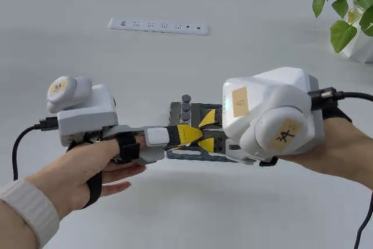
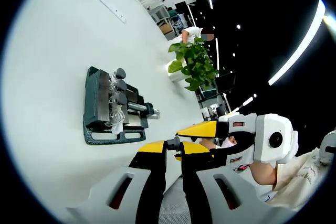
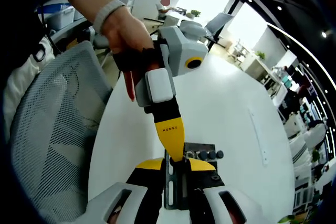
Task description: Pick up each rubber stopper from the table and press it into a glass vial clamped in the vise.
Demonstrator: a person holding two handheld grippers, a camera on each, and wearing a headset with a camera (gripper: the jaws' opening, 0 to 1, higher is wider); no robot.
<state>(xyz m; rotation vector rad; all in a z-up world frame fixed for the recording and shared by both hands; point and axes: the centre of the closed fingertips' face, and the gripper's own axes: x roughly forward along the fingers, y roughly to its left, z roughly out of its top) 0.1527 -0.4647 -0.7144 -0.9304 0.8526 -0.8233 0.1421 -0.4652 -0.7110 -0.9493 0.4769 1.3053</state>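
Observation:
A dark green vise (image 1: pixel 175 111) (image 2: pixel 94 106) stands mid-table and clamps a row of glass vials (image 2: pixel 114 109). Three of them carry dark rubber stoppers (image 1: pixel 186 107) (image 2: pixel 121 85) (image 3: pixel 210 155). Above the vise's near side, my left gripper (image 1: pixel 189 134) (image 2: pixel 172 149) is shut on a small dark stopper (image 2: pixel 172 142) between its yellow tips. My right gripper (image 1: pixel 207 131) (image 3: pixel 176 165) comes in from the opposite side, open. Its yellow fingers (image 2: pixel 202 128) straddle the left gripper's tip without touching the stopper, as far as I can see.
A white power strip (image 1: pixel 157 25) lies at the far side of the table. A potted plant (image 1: pixel 349 4) (image 2: pixel 191 64) stands at the far right corner. A grey mesh chair (image 3: pixel 47 129) is beside the table's near edge.

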